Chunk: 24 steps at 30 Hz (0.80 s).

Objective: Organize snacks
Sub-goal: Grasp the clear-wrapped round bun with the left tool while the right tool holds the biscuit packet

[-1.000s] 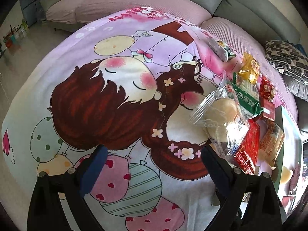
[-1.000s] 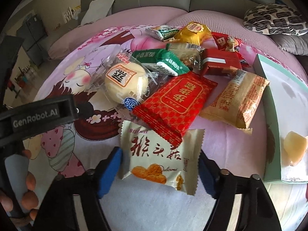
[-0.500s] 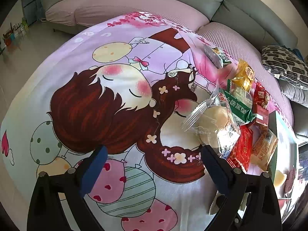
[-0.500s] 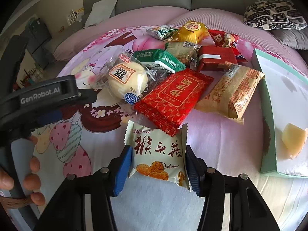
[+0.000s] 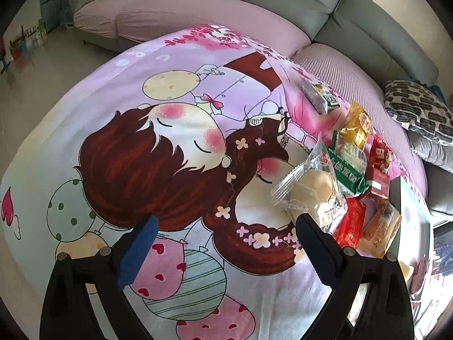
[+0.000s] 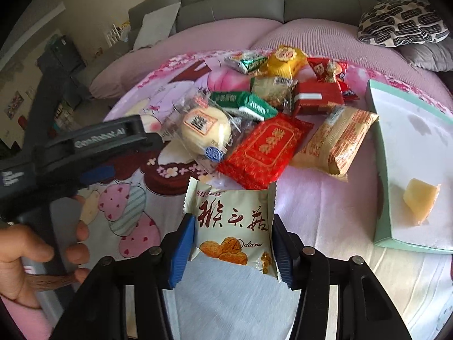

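Right gripper (image 6: 233,245) clamped on cream snack packet (image 6: 232,226), just in front of snack pile (image 6: 266,130) on blanket (image 6: 311,206); lift clear of red packet (image 6: 264,148), carry level toward green tray (image 6: 380,170); left gripper (image 5: 226,243) jaws apart, empty

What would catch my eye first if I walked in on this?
Probably the heap of bright snack packets, with a red packet in the middle, on a big pink cartoon blanket spread over a grey sofa. Nearest the camera, the right tongs have just closed on a cream biscuit packet, pads against its sides. On the right stands a pale green tray, one yellowish piece in it.
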Each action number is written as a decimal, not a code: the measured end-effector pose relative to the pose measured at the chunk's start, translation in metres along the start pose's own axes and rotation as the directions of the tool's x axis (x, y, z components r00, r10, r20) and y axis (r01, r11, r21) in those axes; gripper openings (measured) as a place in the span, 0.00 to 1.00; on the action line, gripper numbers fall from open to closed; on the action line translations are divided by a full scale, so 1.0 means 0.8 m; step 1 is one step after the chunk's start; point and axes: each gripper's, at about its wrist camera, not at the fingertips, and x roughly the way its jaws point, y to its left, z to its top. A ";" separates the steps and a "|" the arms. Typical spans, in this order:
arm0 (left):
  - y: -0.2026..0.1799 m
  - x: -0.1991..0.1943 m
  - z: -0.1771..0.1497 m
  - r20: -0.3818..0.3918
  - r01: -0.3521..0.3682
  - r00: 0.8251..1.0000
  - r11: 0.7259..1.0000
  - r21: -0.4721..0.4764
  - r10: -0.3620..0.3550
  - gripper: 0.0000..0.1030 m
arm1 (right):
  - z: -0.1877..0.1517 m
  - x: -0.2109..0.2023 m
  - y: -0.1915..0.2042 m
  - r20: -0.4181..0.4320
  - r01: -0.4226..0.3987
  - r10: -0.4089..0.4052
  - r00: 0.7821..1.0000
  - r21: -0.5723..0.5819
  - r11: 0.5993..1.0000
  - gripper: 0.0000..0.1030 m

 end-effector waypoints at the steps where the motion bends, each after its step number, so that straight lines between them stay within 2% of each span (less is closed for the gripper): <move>1: 0.000 -0.001 0.000 0.003 0.002 1.000 1.000 -0.004 -0.002 0.95 | 0.001 -0.003 0.000 0.008 0.002 -0.002 1.000 0.001 1.000 0.54; 4: -0.005 -0.003 0.001 0.011 0.019 1.000 1.000 -0.012 -0.019 0.95 | 0.007 -0.007 -0.007 0.024 0.018 -0.018 1.000 0.011 1.000 0.54; 8: -0.020 0.001 0.002 0.004 0.059 0.998 0.998 0.000 -0.059 0.95 | 0.015 -0.015 -0.042 0.052 0.096 -0.100 0.994 0.082 0.992 0.54; 10: -0.026 0.002 0.003 -0.003 0.086 0.996 0.996 -0.006 -0.086 0.95 | 0.019 -0.022 -0.060 0.071 0.137 -0.146 0.987 0.115 0.984 0.54; 14: -0.041 0.008 0.006 -0.010 0.148 0.989 0.989 -0.015 -0.148 0.95 | 0.022 -0.040 -0.096 0.104 0.160 -0.184 0.977 0.204 0.966 0.54; 16: -0.049 0.016 0.008 -0.027 0.198 0.980 0.980 -0.028 -0.198 0.94 | 0.023 -0.046 -0.106 0.114 0.179 -0.208 0.971 0.227 0.957 0.54; 18: -0.056 0.022 0.009 -0.038 0.220 0.974 0.975 -0.037 -0.221 0.91 | 0.025 -0.047 -0.114 0.118 0.173 -0.206 0.971 0.243 0.954 0.54; 20: -0.064 0.028 0.009 -0.045 0.216 0.975 0.976 -0.033 -0.217 0.82 | 0.027 -0.049 -0.118 0.120 0.167 -0.202 0.972 0.251 0.953 0.54; 24: -0.068 0.038 0.008 -0.063 0.229 0.971 0.972 -0.053 -0.232 0.69 | 0.030 -0.048 -0.117 0.124 0.157 -0.191 0.974 0.244 0.957 0.54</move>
